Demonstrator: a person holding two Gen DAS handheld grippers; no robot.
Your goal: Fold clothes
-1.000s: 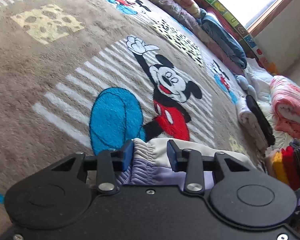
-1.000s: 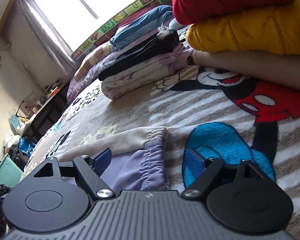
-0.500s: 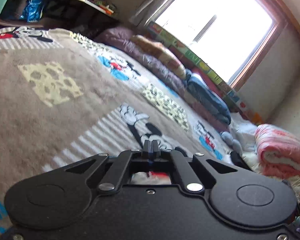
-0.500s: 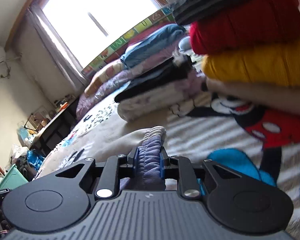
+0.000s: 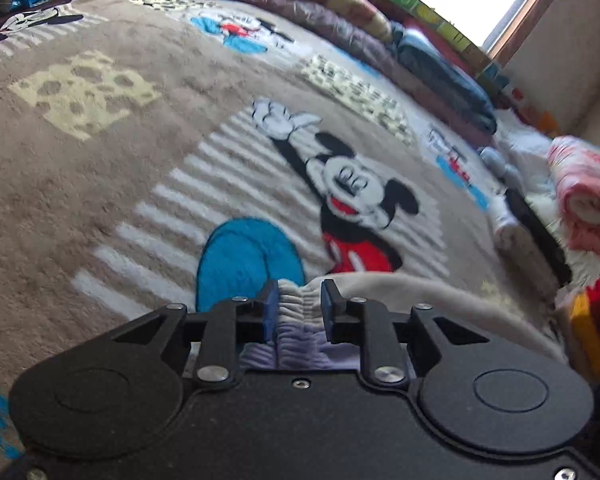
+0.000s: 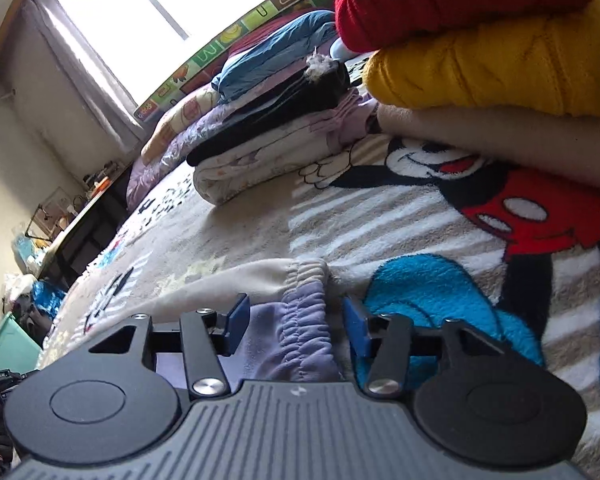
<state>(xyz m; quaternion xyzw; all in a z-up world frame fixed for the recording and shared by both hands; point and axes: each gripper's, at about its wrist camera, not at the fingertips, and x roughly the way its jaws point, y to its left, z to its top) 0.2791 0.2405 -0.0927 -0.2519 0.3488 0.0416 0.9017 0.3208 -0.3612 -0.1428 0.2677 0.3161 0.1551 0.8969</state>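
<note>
Mickey Mouse blanket (image 5: 100,168) carries lavender-cream pants (image 6: 300,320), elastic waistband flat between both claws; left gripper (image 5: 296,314) part-open straddling it, holding nothing; right gripper (image 6: 296,330) wide open, empty; risk: closing now snags blanket pile, or catches one layer only.

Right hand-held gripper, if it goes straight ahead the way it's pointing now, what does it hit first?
Probably the gathered waistband of the lavender and cream garment, which already lies between the open fingers of the right hand-held gripper. Beyond it is only blanket, though depth is unclear.
</note>
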